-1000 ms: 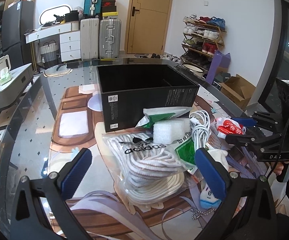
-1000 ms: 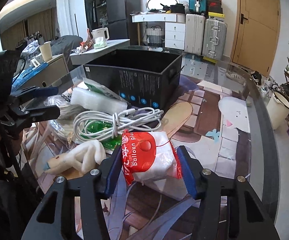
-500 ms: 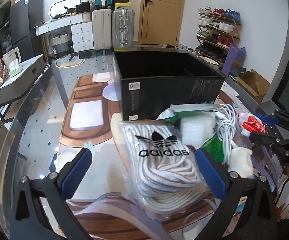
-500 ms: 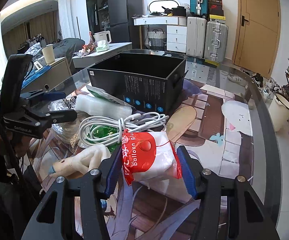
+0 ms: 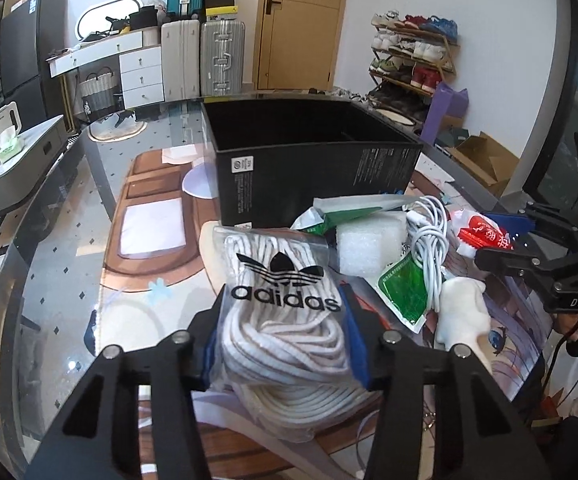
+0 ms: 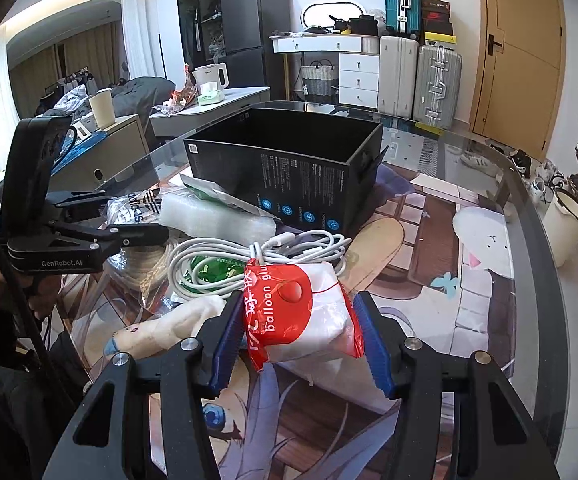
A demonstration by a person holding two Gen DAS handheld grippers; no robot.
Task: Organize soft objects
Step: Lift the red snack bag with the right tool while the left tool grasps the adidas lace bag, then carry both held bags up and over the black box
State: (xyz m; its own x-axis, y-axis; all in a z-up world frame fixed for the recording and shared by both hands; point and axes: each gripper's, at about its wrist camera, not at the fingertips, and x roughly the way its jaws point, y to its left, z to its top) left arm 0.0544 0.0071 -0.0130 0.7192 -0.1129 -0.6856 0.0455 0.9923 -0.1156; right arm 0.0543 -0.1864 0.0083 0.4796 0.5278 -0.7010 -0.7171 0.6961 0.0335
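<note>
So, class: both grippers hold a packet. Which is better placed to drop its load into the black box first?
Probably the left gripper: its adidas bag lies straight before the black box, while the right gripper has the white cable in between.

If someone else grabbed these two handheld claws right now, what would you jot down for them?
Left gripper: jaws shut on the adidas rope bag, low over the table.
Right gripper: jaws shut on the red-and-white balloon glue packet.
Black box: open; its visible part holds nothing.
Left in the pile beside it: white cable, foam block, green packet, white plush.
</note>
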